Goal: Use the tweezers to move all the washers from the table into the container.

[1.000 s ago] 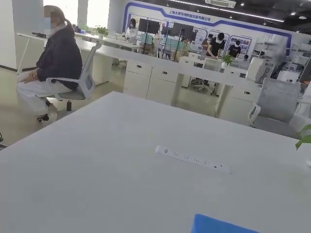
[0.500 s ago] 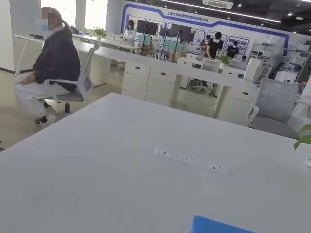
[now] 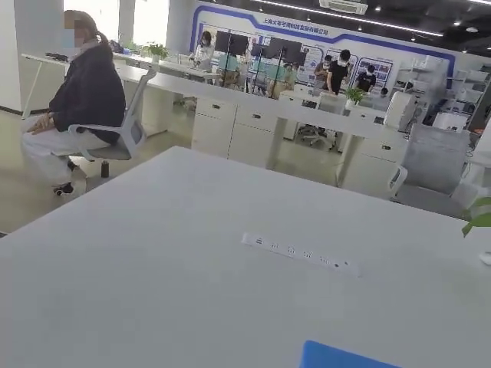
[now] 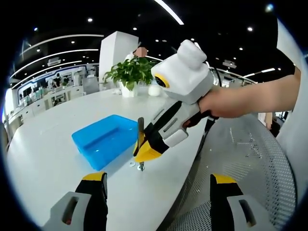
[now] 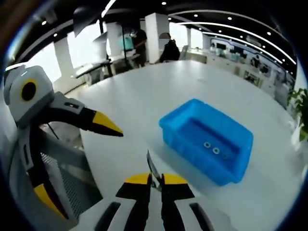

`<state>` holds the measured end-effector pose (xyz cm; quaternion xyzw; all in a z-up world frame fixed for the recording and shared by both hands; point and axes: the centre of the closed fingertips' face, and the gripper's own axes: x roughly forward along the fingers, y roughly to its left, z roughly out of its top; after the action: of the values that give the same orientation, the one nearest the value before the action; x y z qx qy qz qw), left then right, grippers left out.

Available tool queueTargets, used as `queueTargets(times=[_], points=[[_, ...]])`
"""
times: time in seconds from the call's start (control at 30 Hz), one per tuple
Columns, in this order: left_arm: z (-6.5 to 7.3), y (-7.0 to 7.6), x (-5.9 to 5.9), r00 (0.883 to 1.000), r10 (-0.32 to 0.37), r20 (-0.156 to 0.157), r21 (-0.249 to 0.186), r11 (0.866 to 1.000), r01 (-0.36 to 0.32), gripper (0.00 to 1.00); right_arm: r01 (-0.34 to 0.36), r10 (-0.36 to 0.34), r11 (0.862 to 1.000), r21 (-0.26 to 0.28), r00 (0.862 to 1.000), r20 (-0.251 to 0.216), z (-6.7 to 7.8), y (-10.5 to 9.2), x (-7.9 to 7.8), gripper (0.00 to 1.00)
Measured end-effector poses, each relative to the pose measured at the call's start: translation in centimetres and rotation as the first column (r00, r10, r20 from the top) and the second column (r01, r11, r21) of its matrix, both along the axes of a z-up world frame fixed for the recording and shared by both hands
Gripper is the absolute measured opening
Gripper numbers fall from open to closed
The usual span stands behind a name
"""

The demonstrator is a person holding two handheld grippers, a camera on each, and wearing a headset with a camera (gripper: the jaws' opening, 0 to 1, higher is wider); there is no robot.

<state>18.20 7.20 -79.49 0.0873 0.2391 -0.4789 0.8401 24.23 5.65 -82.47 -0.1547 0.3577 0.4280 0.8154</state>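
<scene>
In the left gripper view, my left gripper (image 4: pixel 157 192) stands open above the white table's edge, nothing between its fingers. A hand holds my right gripper (image 4: pixel 147 151) just ahead of it, shut on metal tweezers (image 4: pixel 140 139) whose tips point down at the table. A small washer (image 4: pixel 132 164) lies beside the tips. Behind them sits the blue container (image 4: pixel 106 139). In the right gripper view, my right gripper (image 5: pixel 155 179) clamps the tweezers (image 5: pixel 152 168), and the blue container (image 5: pixel 207 142) holds a few washers (image 5: pixel 215 150). The left gripper (image 5: pixel 62 115) hangs at the left.
The head view looks across the white table (image 3: pixel 153 276) with a power strip (image 3: pixel 301 254) set in it and a corner of the blue container (image 3: pixel 345 357) at the bottom. A person sits on a chair (image 3: pixel 115 126) at the far left. A potted plant (image 4: pixel 129 77) stands beyond the container.
The head camera has drifted slightly; nothing on the table has moved.
</scene>
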Motion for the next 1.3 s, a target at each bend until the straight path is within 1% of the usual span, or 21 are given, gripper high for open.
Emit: queueTargets(times=[0.2,0.23,0.33,0.47,0.6,0.7,0.87,1.0,1.1,1.3], points=[[0.0,0.0,0.0,1.000,-0.002,0.003,-0.002,1.000,0.002,0.90,0.033,-0.033,0.999,0.009,0.999,0.015,0.1,-0.2,0.4,0.04],[0.0,0.0,0.0,1.000,-0.001,0.003,-0.002,1.000,0.001,0.90,0.041,-0.041,0.999,0.016,0.999,0.026,0.4,-0.2,0.5,0.04],[0.0,0.0,0.0,1.000,-0.001,0.002,-0.002,1.000,0.001,0.90,0.054,-0.054,0.998,0.037,0.998,0.024,1.0,-0.2,0.7,0.04],[0.0,0.0,0.0,1.000,-0.004,0.002,-0.002,1.000,0.004,0.90,0.057,-0.059,0.997,0.049,0.998,0.034,2.2,-0.2,1.0,0.04],[0.1,0.0,0.0,1.000,-0.001,0.003,-0.003,1.000,0.002,0.90,0.072,-0.076,0.994,0.087,0.996,0.042,3.7,-0.1,1.6,0.04],[0.1,0.0,0.0,1.000,0.000,0.002,-0.005,1.000,0.000,0.90,0.072,-0.077,0.993,0.096,0.996,0.051,4.6,0.0,2.0,0.04],[0.1,0.0,0.0,1.000,-0.001,0.003,-0.006,1.000,0.001,0.90,0.061,-0.070,0.993,0.103,0.995,0.078,6.1,0.2,2.9,0.04],[0.0,-0.1,0.0,1.000,-0.002,0.002,-0.005,1.000,0.002,0.90,0.054,-0.065,0.993,0.106,0.993,0.101,7.0,0.2,4.0,0.04],[0.0,-0.1,0.0,1.000,-0.002,0.001,-0.004,1.000,0.002,0.90,0.061,-0.075,0.990,0.129,0.991,0.110,7.8,0.2,5.1,0.04],[0.0,0.0,0.0,1.000,-0.001,0.001,-0.002,1.000,0.001,0.90,0.061,-0.077,0.991,0.123,0.988,0.131,8.5,0.3,7.2,0.04]])
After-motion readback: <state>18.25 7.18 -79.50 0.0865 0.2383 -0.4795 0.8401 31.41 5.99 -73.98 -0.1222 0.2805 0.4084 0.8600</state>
